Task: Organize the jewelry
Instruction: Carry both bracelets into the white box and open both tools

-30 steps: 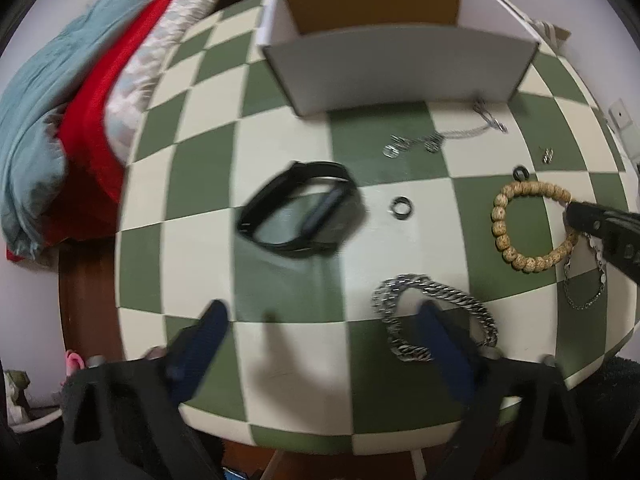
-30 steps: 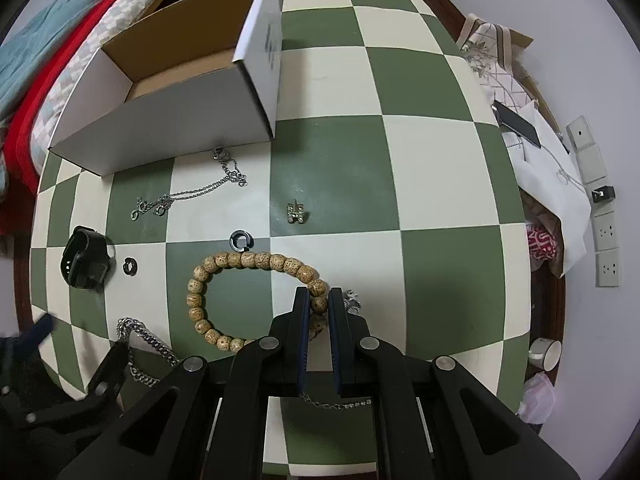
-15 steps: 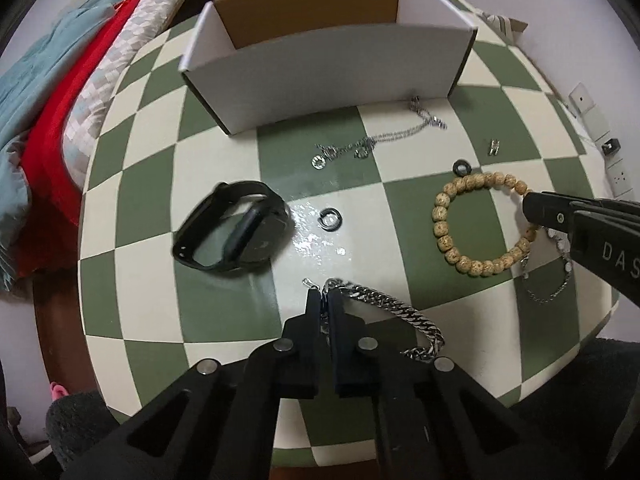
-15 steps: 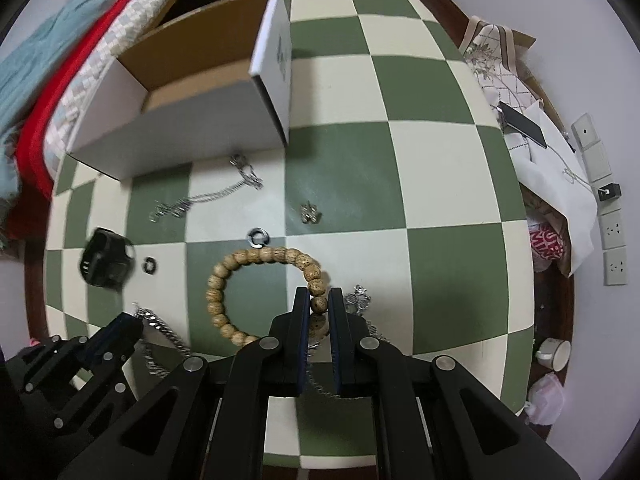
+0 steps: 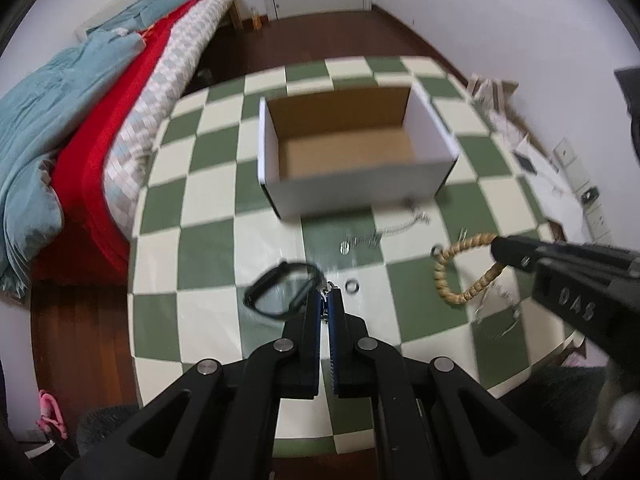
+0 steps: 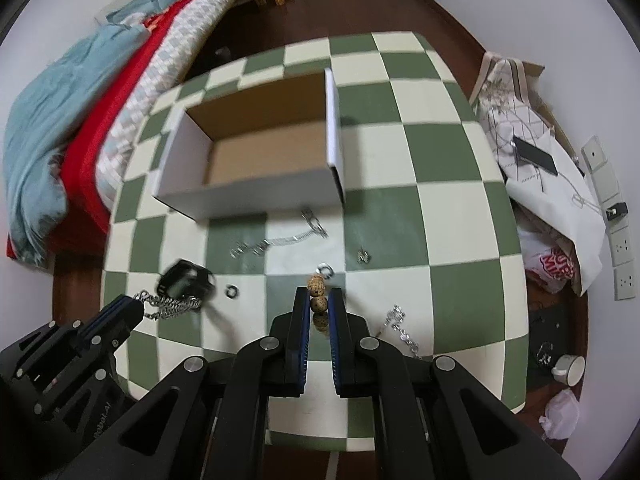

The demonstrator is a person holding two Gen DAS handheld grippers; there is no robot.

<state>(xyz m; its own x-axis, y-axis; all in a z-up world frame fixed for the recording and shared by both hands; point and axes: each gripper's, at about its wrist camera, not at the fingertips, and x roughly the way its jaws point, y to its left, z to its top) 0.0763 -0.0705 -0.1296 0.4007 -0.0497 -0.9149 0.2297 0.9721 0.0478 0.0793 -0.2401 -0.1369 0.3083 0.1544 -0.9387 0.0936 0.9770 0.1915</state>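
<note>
I should carry both pieces clear over the near wall of the open white cardboard box (image 5: 352,148) before letting go. My left gripper (image 5: 329,304) is pinched almost shut on the heavy silver curb chain (image 6: 172,303), which dangles; my right gripper (image 6: 319,306) clamps narrowly on the tan wooden bead bracelet (image 5: 466,270), lifted off the checkered table (image 6: 440,216).

Wooden bead bracelet (image 6: 317,296) and silver chain (image 6: 170,303) lifted; empty box (image 6: 256,160).
</note>
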